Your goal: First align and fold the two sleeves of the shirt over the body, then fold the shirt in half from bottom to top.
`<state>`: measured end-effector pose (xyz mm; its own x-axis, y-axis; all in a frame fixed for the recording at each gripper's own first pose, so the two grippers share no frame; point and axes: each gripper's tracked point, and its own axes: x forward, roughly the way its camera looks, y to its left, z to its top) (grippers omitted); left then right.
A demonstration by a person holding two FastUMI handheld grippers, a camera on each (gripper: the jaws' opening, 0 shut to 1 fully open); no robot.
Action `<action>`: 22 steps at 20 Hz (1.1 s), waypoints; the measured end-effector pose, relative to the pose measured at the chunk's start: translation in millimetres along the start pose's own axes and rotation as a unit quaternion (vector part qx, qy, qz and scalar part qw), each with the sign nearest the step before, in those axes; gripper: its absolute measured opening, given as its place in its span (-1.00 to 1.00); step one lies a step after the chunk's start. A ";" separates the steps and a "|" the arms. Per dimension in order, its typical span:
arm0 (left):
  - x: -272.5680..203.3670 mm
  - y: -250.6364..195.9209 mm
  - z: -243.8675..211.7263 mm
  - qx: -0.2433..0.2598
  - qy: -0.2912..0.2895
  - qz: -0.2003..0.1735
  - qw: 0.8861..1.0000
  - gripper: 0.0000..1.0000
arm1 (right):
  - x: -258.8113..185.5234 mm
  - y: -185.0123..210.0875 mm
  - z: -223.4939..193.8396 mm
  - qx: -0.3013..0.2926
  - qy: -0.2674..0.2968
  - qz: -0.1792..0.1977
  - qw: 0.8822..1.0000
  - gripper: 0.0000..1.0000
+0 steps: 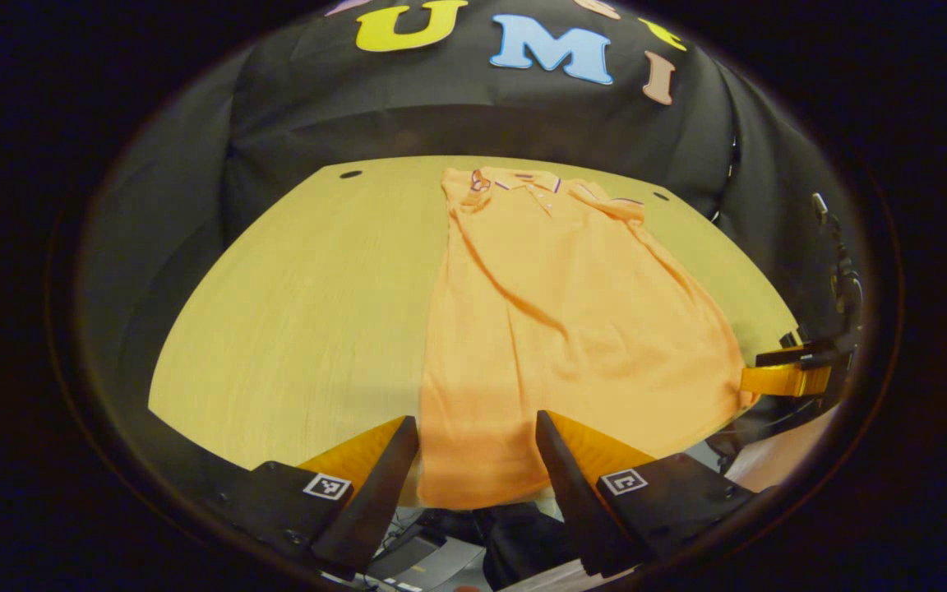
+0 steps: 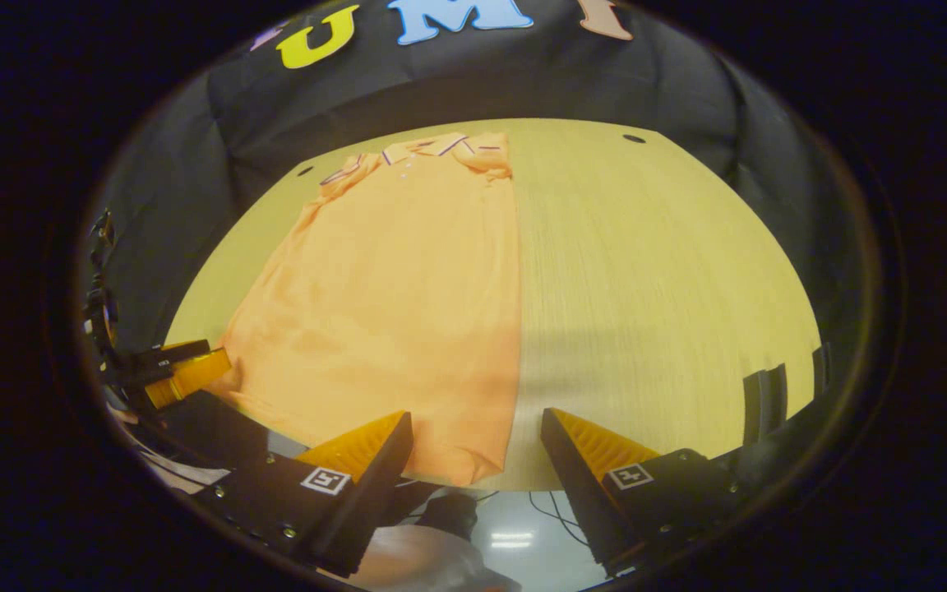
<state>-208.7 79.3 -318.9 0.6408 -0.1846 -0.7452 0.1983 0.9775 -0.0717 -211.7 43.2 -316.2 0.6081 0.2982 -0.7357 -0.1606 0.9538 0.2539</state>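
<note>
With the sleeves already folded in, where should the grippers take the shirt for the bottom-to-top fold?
Probably at the hem's two corners, from the near table edge. The shirt lies flat, collar far, hem at the near edge. The left gripper is open around the hem near one corner; the right gripper is open at the other corner. Pinch each, then carry toward the collar.

An orange short-sleeved polo shirt (image 1: 556,329) lies flat on the pale wooden worktop (image 1: 301,329), striped collar toward the far edge, both sleeves folded inward, hem overhanging the near edge.
</note>
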 end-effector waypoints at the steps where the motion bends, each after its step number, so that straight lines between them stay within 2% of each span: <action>1: -0.1 -1.2 -4.2 -0.001 0.004 0.000 1.000 0.89 | 1.7 2.1 -2.8 -0.010 0.008 0.003 1.000 0.96; 5: 5.6 -8.9 -15.8 0.007 0.017 0.000 1.000 0.93 | 2.7 8.8 -11.0 -0.049 0.025 0.000 0.999 0.95; 9: 7.6 -12.9 -20.2 0.047 0.027 0.010 0.998 0.92 | 5.6 5.8 -12.5 -0.079 0.031 -0.023 0.996 0.95; 10: 9.5 -16.5 -21.1 0.055 0.028 0.007 0.998 0.93 | 6.0 3.9 -11.6 -0.084 0.030 -0.027 0.996 0.92; 11: 8.6 -23.9 -20.1 0.062 0.029 0.000 0.998 0.90 | 8.7 5.9 -11.2 -0.085 0.031 -0.026 0.996 0.72; 12: 10.0 -29.2 -21.4 0.074 0.031 -0.005 0.997 0.59 | 6.5 7.3 -10.8 -0.083 0.029 -0.027 0.996 0.68; 13: 10.4 -36.7 -22.4 0.086 0.032 -0.013 0.996 0.45 | 7.1 7.2 -8.9 -0.078 0.029 -0.026 0.996 0.39; 14: 10.0 -41.3 -23.3 0.098 0.034 -0.018 0.994 0.18 | 8.8 7.1 -9.1 -0.074 0.028 -0.025 0.997 0.17; 15: 9.8 -45.8 -24.3 0.109 0.034 -0.023 0.993 -0.09 | 8.8 7.4 -8.6 -0.072 0.029 -0.025 0.997 -0.18; 16: 10.4 -48.9 -24.8 0.117 0.034 -0.026 0.992 -0.36 | 9.1 7.7 -9.3 -0.073 0.029 -0.026 0.997 -0.19; 17: 11.3 -51.2 -23.7 0.124 0.032 -0.028 0.991 -0.47 | 9.3 9.3 -7.1 -0.070 0.020 -0.022 0.997 -0.24; 18: 12.1 -51.2 -23.3 0.133 0.033 -0.025 0.990 -0.72 | 7.9 9.3 -7.4 -0.063 0.017 -0.019 0.998 -0.55; 19: 13.1 -51.8 -21.4 0.139 0.031 -0.023 0.990 -0.74 | 9.5 9.2 -8.4 -0.053 0.015 -0.015 0.998 -0.85; 20: 11.8 -54.1 -22.5 0.140 0.032 -0.020 0.989 -0.74 | 10.6 10.1 -7.7 -0.044 0.014 -0.012 0.999 -0.85; 21: 11.8 -53.3 -23.5 0.145 0.033 -0.018 0.989 -0.87 | 10.8 10.0 -7.2 -0.038 0.009 -0.010 0.999 -0.85; 22: 12.9 -52.6 -22.3 0.145 0.034 -0.018 0.989 -0.87 | 9.9 10.2 -7.5 -0.025 0.006 -0.007 1.000 -0.85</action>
<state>-227.4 27.8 -339.5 0.5808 -0.2018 -0.7886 0.4307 0.8982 0.0874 -213.1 56.2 -325.6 0.6017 0.2855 -0.7460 -0.1913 0.9583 0.2124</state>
